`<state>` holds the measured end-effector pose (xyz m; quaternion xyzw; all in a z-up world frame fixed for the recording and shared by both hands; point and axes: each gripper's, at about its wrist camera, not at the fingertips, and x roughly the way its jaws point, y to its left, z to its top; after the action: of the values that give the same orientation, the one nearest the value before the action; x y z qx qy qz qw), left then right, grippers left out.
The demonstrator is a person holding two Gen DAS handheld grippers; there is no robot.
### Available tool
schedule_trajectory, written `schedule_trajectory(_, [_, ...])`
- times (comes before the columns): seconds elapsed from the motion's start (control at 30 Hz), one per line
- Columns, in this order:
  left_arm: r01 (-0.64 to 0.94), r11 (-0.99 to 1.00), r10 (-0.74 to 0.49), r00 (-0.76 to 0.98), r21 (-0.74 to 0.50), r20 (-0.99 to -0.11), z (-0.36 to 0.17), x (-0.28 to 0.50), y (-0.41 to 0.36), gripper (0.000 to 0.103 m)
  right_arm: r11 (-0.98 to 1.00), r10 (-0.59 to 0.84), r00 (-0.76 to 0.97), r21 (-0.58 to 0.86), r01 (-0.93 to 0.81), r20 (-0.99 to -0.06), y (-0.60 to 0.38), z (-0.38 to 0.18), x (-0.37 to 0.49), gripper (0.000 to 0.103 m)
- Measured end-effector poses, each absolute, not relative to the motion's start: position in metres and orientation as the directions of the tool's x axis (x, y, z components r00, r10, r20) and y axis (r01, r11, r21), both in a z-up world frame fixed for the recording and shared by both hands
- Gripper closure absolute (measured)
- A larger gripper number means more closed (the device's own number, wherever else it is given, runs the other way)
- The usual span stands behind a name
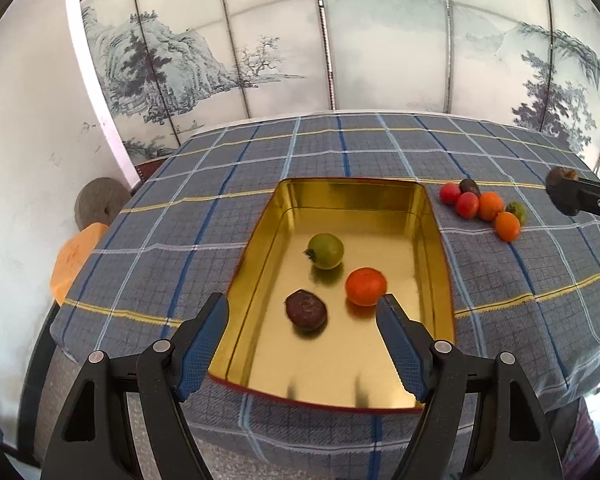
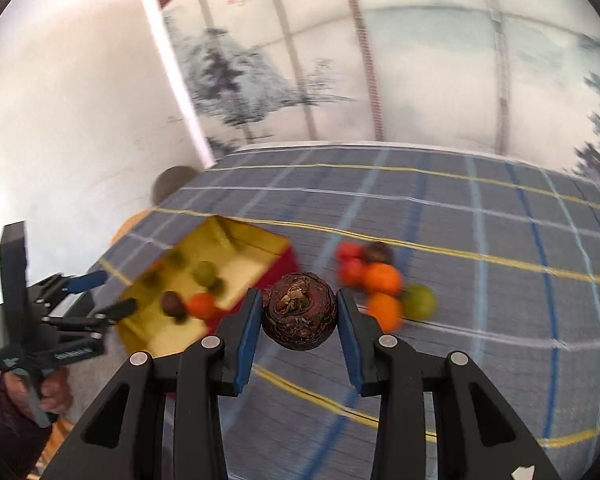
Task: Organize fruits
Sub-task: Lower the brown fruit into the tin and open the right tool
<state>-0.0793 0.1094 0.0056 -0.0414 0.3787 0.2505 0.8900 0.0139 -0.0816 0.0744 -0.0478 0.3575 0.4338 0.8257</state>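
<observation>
We see the right gripper pinching a dark, wrinkled fruit between its blue pads, clear of the cloth. In the left view the same fruit shows at the far right, well off from the tin.

Risks, as we judge them. The fruit is round and hard-looking, and the pads meet it only at its two sides; a sideways jolt on the way to the tin could roll it out of the grip and onto the cloth or off the table. The right view is smeared, which we read as quick travel, and speed would make such a slip likelier. A release from too high could bounce the fruit off the metal floor or knock the three fruits already in the tin: a green one, an orange one and a dark one. The left gripper hangs spread and empty over the tin's near end, so the two tools could meet there.

Pose. The right gripper slopes down and forward, with the tin to its left and the loose pile just beyond its tips. The left gripper also slopes down, its jaws straddling the tin's near edge; a hand grips its handle beside the tin.
</observation>
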Motion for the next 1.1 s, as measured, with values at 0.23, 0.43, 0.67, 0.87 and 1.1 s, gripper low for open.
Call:
schedule_trajectory(0.23, [-0.501, 0.857, 0.433, 0.573, 0.121, -0.696, 0.003, -0.097, 0.121, 0.027, 0.525, 0.699, 0.289, 0.194, -0.829, -0.654, -0.022, 0.077, -0.014, 0.068])
schedule_trajectory(0.43, [-0.516, 0.852, 0.421, 0.572, 0.091, -0.704, 0.001, -0.112, 0.130, 0.027, 0.477, 0.698, 0.225, 0.207, -0.854, -0.680, 0.013, 0.068, -0.014, 0.068])
schedule_trajectory(0.67, [-0.522, 0.848, 0.428, 0.576, 0.089, -0.697, 0.005, -0.125, 0.135, 0.027, 0.456, 0.667, 0.178, 0.209, -0.865, -0.724, 0.061, 0.053, 0.000, 0.068])
schedule_trajectory(0.87, [-0.523, 0.848, 0.422, 0.573, 0.083, -0.702, 0.006, -0.129, 0.136, 0.027, 0.449, 0.625, 0.161, 0.184, -0.874, -0.764, 0.100, 0.036, 0.014, 0.068])
schedule_trajectory(1.1, [-0.530, 0.843, 0.427, 0.563, 0.086, -0.707, 0.005, -0.128, 0.138, 0.027, 0.452, 0.576, 0.158, 0.152, -0.879, -0.802, 0.140, 0.022, 0.031, 0.068])
